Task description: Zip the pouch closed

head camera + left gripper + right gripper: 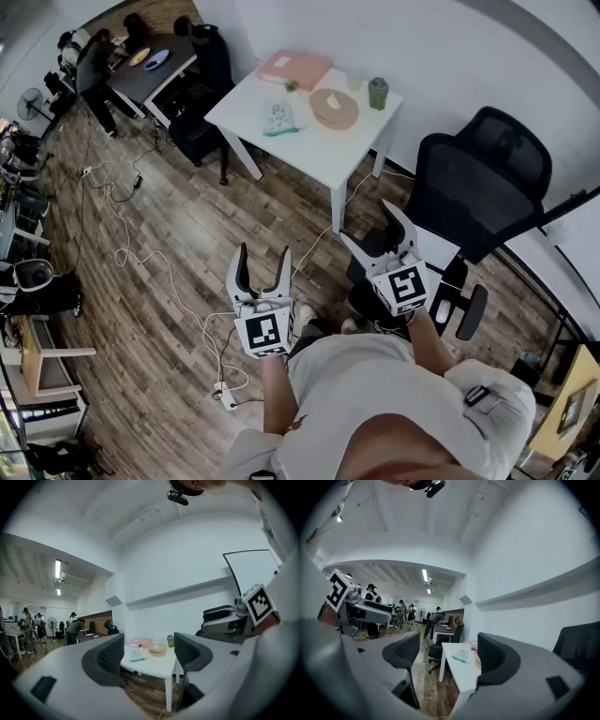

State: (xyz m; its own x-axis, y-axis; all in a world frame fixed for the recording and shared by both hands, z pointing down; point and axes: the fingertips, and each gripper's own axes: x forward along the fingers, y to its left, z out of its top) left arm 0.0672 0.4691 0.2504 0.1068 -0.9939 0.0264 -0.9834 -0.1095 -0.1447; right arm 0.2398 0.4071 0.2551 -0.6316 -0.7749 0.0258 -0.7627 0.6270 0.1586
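The pouch (278, 117) is clear with a teal zip edge and lies flat on the white table (347, 155), near its left side. It also shows small between the jaws in the left gripper view (136, 656) and the right gripper view (461, 656). My left gripper (263, 251) is held level over the wooden floor, well short of the table, open and empty. My right gripper (367, 223) is level beside it, closer to the table's near corner, also open with nothing between its jaws.
On the table lie a pink folder (294, 67), a round beige disc (334, 108) and a green cup (378, 93). A black office chair (478, 178) stands to the right. Cables and a power strip (228, 398) lie on the floor. People work at a dark desk (145, 67) far left.
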